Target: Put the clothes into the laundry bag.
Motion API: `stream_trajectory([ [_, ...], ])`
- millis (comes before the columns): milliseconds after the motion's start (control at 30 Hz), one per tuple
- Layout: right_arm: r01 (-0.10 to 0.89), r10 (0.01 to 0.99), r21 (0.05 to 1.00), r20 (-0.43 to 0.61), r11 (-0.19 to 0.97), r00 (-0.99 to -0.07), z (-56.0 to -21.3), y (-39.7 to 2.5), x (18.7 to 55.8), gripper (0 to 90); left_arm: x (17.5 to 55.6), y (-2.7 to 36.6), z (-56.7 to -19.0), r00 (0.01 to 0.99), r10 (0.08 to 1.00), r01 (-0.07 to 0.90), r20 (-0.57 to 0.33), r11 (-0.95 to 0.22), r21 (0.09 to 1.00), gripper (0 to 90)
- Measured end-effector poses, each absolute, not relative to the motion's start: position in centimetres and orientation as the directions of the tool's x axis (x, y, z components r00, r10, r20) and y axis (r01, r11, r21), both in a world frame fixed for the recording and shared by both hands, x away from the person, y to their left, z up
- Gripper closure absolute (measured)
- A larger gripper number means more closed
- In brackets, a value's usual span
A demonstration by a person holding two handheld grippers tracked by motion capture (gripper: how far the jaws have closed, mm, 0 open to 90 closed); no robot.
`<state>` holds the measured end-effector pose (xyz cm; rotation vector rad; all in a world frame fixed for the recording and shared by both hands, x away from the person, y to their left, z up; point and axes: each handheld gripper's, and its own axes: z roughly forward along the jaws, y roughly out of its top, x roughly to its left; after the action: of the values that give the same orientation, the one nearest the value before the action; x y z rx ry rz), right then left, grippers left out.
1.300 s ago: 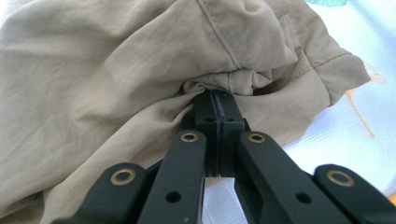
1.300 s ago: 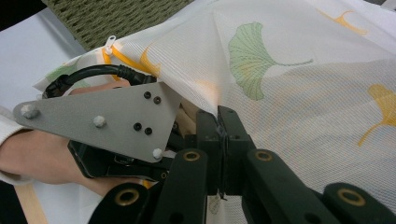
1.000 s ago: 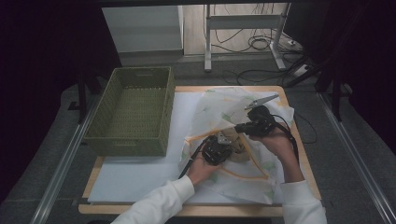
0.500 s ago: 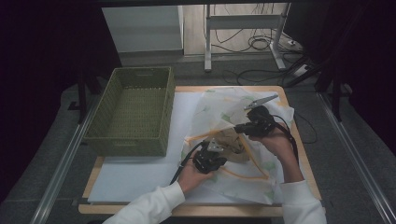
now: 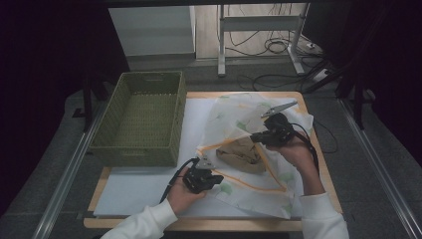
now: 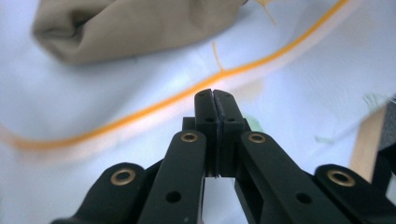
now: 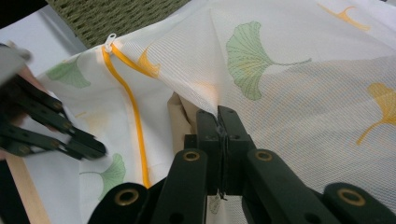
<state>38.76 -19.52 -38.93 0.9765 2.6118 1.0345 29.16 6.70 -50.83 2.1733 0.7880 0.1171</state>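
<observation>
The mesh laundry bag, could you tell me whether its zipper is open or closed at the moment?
Open. The mesh bag's orange zipper edges part around a gap, where the beige cloth shows; the right tool lifts the upper layer.

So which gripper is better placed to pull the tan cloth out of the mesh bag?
Probably left. The left gripper, shut, sits at the bag's open edge near the tan cloth; the right gripper is clamped on the mesh bag, holding it up.
</observation>
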Motion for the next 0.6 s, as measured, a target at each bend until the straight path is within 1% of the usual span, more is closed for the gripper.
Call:
stream_trajectory([
  [100,0.516,0.627,0.656,0.083,0.551,-0.775,-39.2,-19.4,38.8,87.5,28.1,8.0,-50.5,0.8,0.573,0.497,-0.179,-0.465,0.733,89.6],
  [267,0.52,0.622,0.642,0.085,0.564,-0.779,-39.7,-19.2,38.8,87.5,26.6,9.8,-50.0,0.799,0.581,0.481,-0.154,-0.464,0.744,89.5],
  [467,0.507,0.597,0.636,0.089,0.582,-0.797,-40.1,-18.5,38.4,87.3,25.9,12.2,-50.1,0.774,0.609,0.511,-0.176,-0.435,0.742,88.2],
  [533,0.506,0.589,0.63,0.094,0.59,-0.803,-40.5,-18.2,38.4,87.3,26.0,12.9,-50.1,0.764,0.62,0.52,-0.181,-0.424,0.742,86.7],
  [600,0.505,0.579,0.619,0.098,0.602,-0.81,-41.0,-17.8,38.5,87.3,26.1,13.3,-50.2,0.754,0.634,0.523,-0.169,-0.426,0.738,80.4],
])
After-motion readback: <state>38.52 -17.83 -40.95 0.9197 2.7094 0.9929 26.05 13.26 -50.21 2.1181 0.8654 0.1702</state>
